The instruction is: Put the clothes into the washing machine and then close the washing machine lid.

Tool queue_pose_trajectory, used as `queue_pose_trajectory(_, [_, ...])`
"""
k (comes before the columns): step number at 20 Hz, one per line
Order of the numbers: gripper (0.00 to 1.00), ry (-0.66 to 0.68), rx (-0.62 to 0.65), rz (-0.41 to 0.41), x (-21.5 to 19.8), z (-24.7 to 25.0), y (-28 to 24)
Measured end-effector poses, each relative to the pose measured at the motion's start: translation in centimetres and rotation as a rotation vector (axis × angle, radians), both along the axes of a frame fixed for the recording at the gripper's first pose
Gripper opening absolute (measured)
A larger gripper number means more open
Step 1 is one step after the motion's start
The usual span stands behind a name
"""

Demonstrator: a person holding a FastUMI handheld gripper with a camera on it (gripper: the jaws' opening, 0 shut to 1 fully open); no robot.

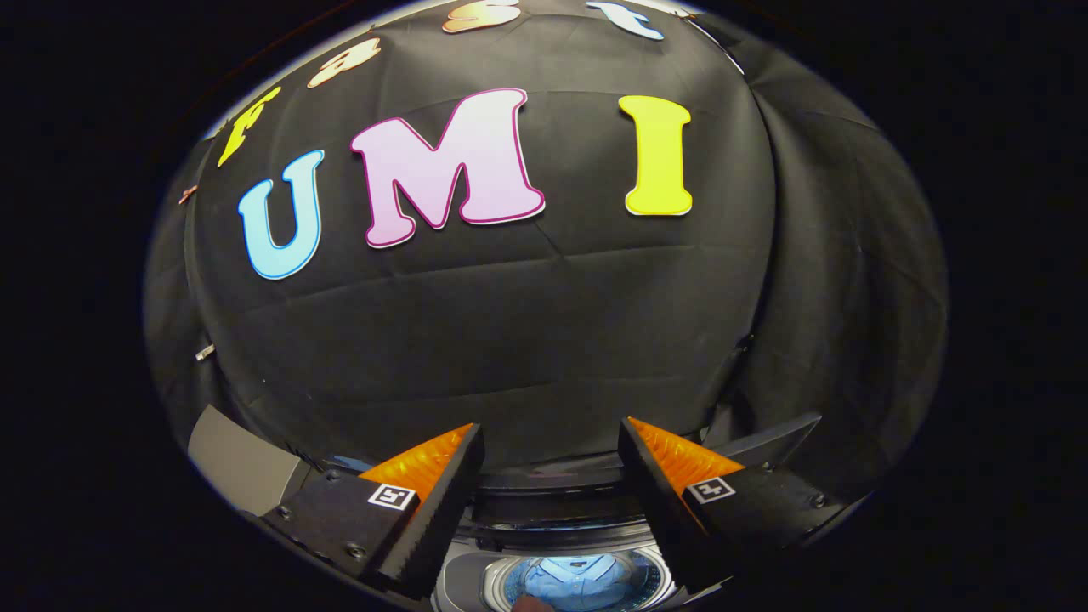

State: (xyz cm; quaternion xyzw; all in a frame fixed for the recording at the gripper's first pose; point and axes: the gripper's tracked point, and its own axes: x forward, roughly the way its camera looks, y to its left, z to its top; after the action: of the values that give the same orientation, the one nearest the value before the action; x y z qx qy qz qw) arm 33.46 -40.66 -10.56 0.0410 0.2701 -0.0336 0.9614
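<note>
My gripper (551, 446) stands open, with nothing between its fingers, held above the washing machine (463, 576). Low between the fingers I look down into the machine's round drum (654, 578). A pale blue piece of clothing (571, 580) lies inside the drum. A dark curved band (552, 510) runs between the fingers just beyond the drum opening; I cannot tell whether it is the raised lid or the machine's back panel.
The booth's black cloth wall (527, 340) rises close behind the machine. A grey flat panel (242, 467) sits off the left finger. A fold of dark cloth (850, 280) hangs to the right.
</note>
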Motion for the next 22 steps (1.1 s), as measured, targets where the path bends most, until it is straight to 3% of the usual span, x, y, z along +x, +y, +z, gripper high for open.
queue_pose_trajectory(2, [1.00,0.014,-0.069,0.049,0.1,-0.8,0.7])
queue_pose_trajectory(10, [1.00,-0.018,-0.046,0.021,-1.0,-0.2,0.4])
queue_pose_trajectory(22, [1.00,-0.039,-0.066,0.012,-7.0,0.2,0.5])
